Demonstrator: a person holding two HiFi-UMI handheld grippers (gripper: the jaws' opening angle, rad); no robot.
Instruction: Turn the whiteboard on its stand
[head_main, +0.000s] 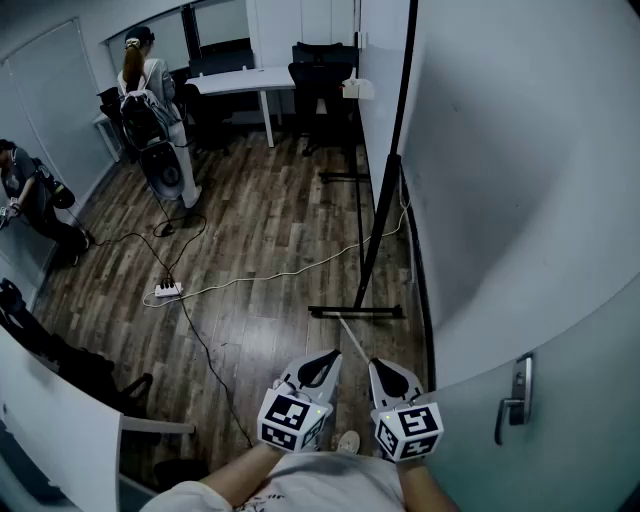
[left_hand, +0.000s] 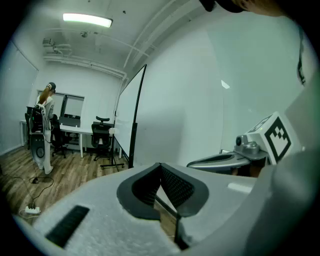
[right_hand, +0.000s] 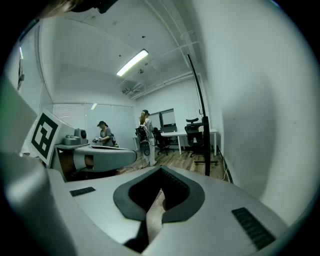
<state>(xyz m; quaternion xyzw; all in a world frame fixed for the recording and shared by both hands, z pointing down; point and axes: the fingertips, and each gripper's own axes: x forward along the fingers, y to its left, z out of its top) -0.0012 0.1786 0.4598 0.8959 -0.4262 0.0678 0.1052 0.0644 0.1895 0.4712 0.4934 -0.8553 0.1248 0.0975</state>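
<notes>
1. Zero progress so far, by the look of things: whiteboard ahead and to the right, seen almost edge-on in the head view, close along the wall, untouched.
2. Carried on a black stand, with its nearer foot flat on the wooden floor and a second foot further back.
3. Low near the body, left tool: jaws pressed together, nothing between them, pointed roughly toward the stand but well apart from it.
4. Just beside it, right tool: likewise closed and empty, also well short of the stand.
5. No contact anywhere with panel, frame or upright; judged as the approach stage, before any grasp or push.
6. Left to do, as a judgement: closing the gap to the board, taking hold of or pressing on an edge of the frame, then rotating the panel on its stand. All of the turning itself remaining.
7. Worth minding during a turn: white cable trailing over the floor toward the stand, and a door close on the right.
8. Further off, one person at the far end of the room, well clear of the board.
</notes>
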